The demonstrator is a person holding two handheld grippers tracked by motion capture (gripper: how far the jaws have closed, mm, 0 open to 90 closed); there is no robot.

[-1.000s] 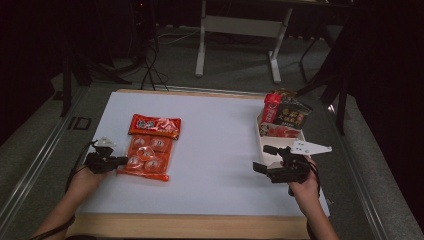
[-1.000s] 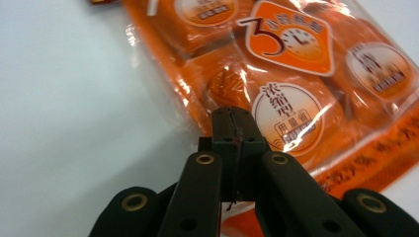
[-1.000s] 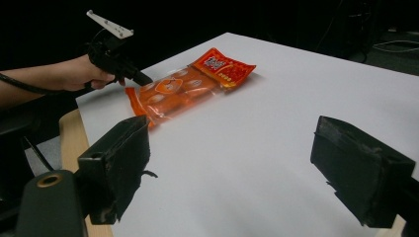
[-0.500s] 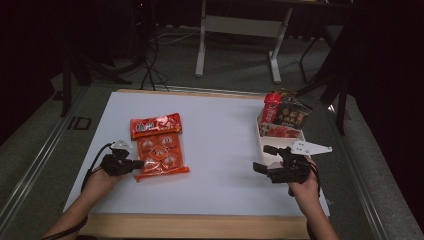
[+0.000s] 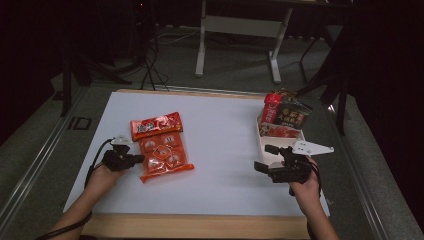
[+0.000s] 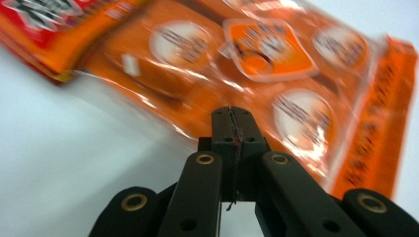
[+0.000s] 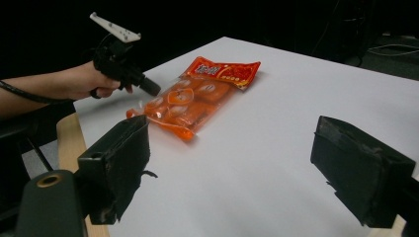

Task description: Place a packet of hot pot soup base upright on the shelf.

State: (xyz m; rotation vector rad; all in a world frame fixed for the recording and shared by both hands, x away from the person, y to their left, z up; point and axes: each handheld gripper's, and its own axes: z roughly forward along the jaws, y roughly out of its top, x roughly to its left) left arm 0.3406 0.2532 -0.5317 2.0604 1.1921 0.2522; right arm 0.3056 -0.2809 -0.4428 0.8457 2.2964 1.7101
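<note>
Left gripper (image 5: 137, 159) clenched beside orange snack bag (image 5: 164, 156), right gripper (image 5: 265, 157) released (snack tray (image 5: 281, 142) nearby)

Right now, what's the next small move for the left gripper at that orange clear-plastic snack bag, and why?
Probably lift slightly: the left gripper is shut, apparently pinching the near edge of the orange clear-plastic snack bag, which overlaps the red snack packet; the right gripper waits open beside the white tray.

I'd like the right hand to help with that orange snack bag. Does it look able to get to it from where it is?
Probably yes. The right tongs stand open, and bare white table lies between them and the orange bag. Nothing blocks the way, though the left tongs are already shut on the bag's near edge.
</note>
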